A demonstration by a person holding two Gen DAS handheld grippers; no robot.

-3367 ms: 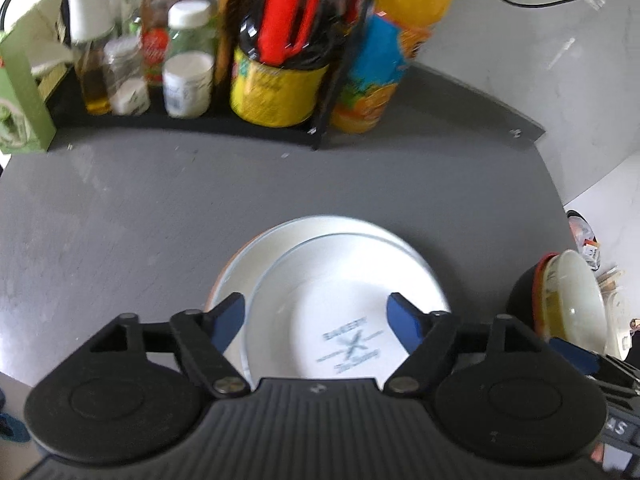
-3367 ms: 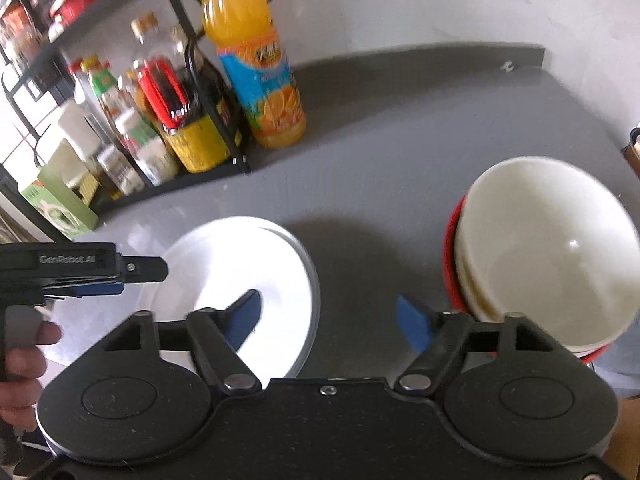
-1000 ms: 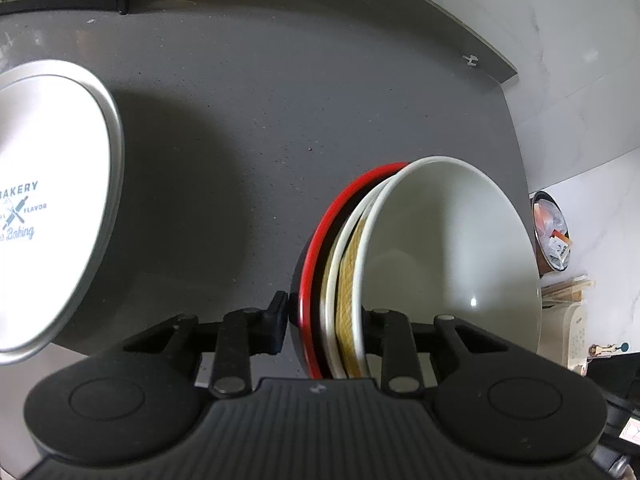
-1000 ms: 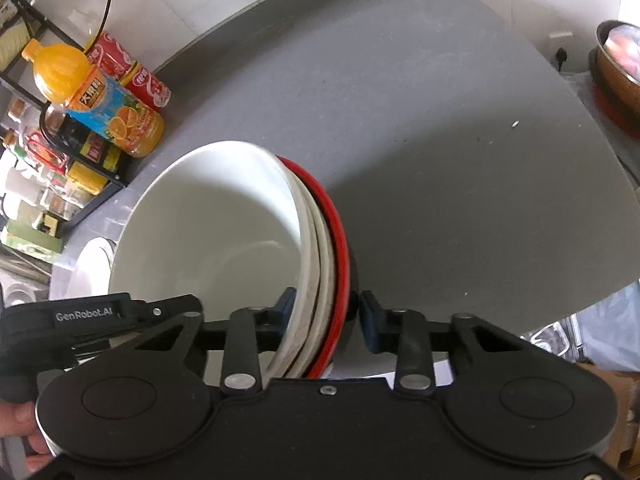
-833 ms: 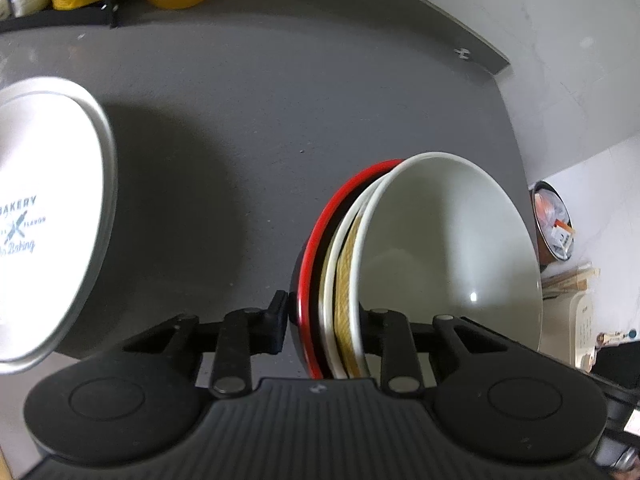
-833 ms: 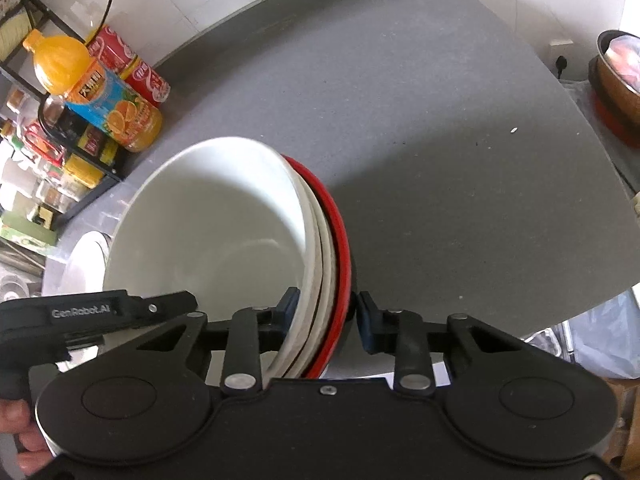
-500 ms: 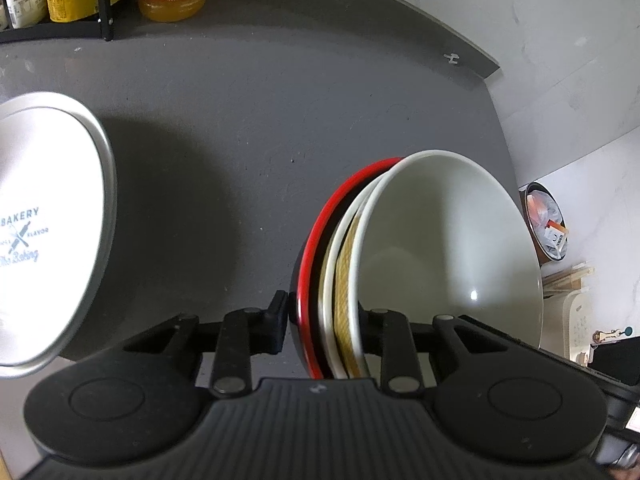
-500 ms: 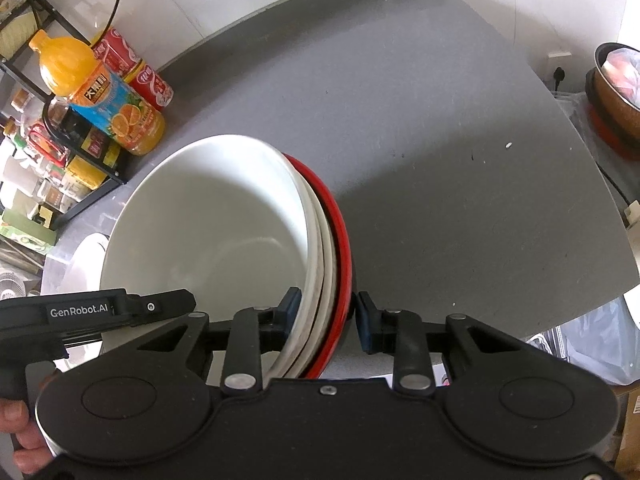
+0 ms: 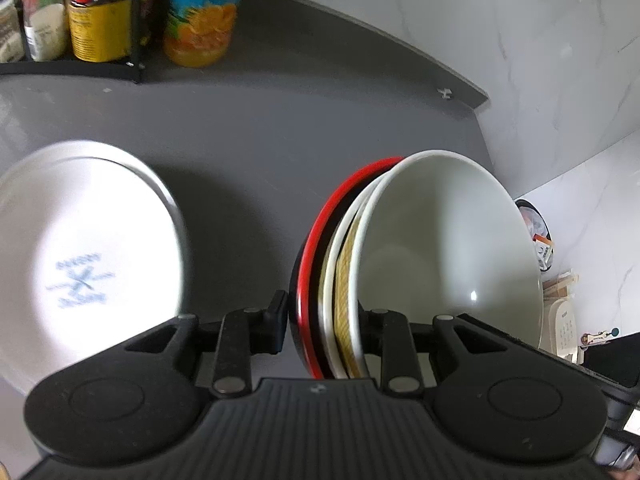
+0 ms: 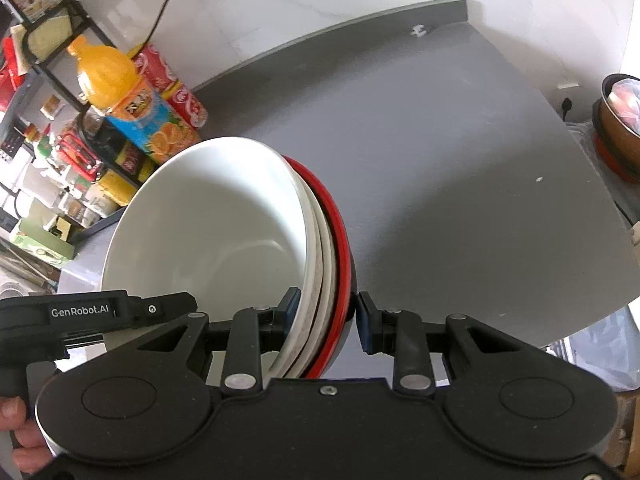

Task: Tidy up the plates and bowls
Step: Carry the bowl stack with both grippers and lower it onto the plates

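Both the left gripper and the right gripper clamp the rim of the nested bowl stack above the grey bench; white marble walls behind, a plate near its left edge.

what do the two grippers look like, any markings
Both are matte black plastic: a ribbed body flanked by two round discs, with silver-pinned linkage arms. The right gripper has blue finger pads. The left gripper, seen from the right wrist, bears white "GenRobot.AI" lettering.
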